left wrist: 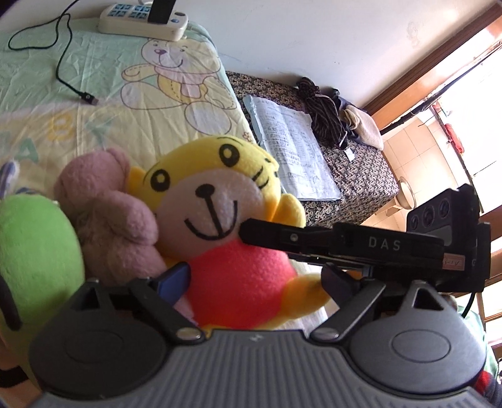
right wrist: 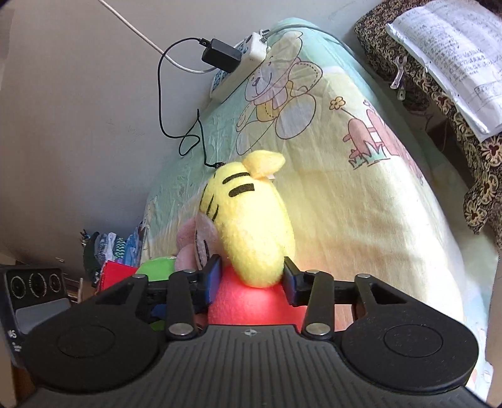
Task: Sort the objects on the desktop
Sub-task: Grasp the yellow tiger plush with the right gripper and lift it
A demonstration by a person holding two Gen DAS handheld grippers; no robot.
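Note:
A yellow tiger plush (left wrist: 216, 188) with a red body lies on the cartoon-print sheet (left wrist: 103, 103). It leans against a pink plush (left wrist: 106, 213) and a green plush (left wrist: 34, 251). My left gripper (left wrist: 255, 279) is open, and the red body sits between its blue-padded fingers (left wrist: 174, 279). My right gripper (right wrist: 252, 277) is shut on the tiger plush (right wrist: 251, 226) at the base of its head. In the left wrist view the right gripper (left wrist: 248, 233) comes in from the right at the neck. The pink plush (right wrist: 194, 238) and green plush (right wrist: 157, 266) peek out on the left in the right wrist view.
A white power strip (left wrist: 141, 18) with a black adapter and black cable (left wrist: 62, 62) lies at the sheet's far end by the wall. To the right, a floral-covered surface (left wrist: 360, 169) holds printed papers (left wrist: 291, 147) and folded clothes (left wrist: 323, 110).

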